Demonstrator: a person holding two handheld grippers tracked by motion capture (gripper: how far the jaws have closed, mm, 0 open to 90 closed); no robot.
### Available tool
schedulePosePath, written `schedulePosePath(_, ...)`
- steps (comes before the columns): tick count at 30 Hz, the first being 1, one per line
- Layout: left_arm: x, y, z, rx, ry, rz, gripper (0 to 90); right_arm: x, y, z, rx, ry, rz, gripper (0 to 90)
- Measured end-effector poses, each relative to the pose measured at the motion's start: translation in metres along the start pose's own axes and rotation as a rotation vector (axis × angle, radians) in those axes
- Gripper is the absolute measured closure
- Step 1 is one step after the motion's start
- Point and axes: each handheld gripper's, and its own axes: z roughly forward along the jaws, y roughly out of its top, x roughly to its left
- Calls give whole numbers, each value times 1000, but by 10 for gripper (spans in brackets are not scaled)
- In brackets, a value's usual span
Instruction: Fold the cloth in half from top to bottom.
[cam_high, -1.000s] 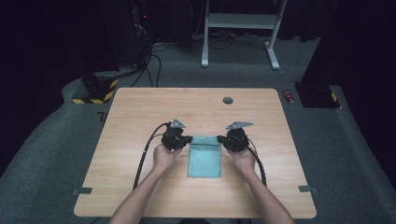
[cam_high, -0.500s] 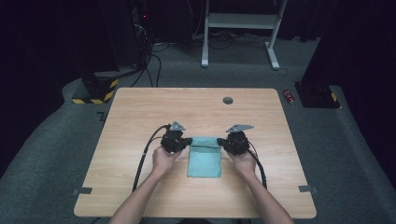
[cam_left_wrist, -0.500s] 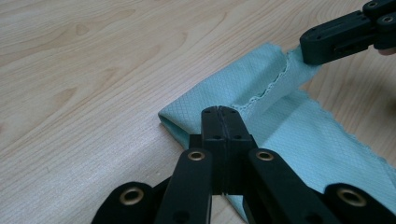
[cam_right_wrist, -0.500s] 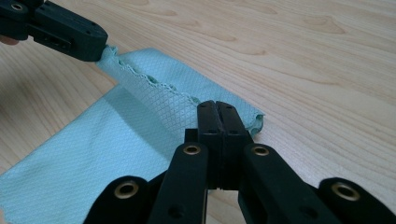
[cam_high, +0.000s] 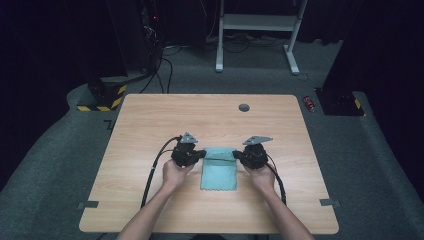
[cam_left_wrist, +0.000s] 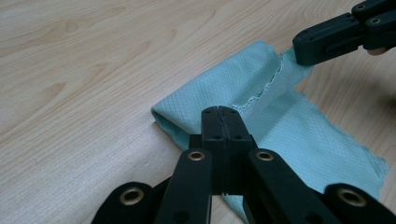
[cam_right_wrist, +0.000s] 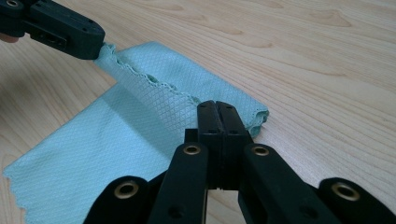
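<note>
Two corners of the folded, scallop-edged teal cloth (cam_high: 219, 169) are pinched by each hand-held gripper, left (cam_high: 201, 154) and right (cam_high: 236, 155).

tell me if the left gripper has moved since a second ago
No. The left gripper sits at the same spot relative to the round grommet in the table, jaws shut on the cloth.

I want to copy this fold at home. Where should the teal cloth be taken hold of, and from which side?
Grip the cloth at its two far corners, coming in from each side. The left tongs and right tongs are shut there; the scalloped far edge lifts and folds over, while the rest lies flat.
</note>
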Motion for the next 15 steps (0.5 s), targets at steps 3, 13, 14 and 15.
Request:
schedulePosePath(3,-2,-1,-1,0,1,10,900,1,-2,0,-1,0,-4,900)
schedulePosePath(13,-4,-6,-7,-21,-13,0,900,6,-3,-5,-9,10,-14,900)
schedulePosePath(14,-4,-7,-7,-24,-12,-1,900,6,-4,-6,-8,11,-17,900)
schedulePosePath(15,-4,-7,-8,-25,-17,-1,900,7,-4,-6,-10,12,-16,900)
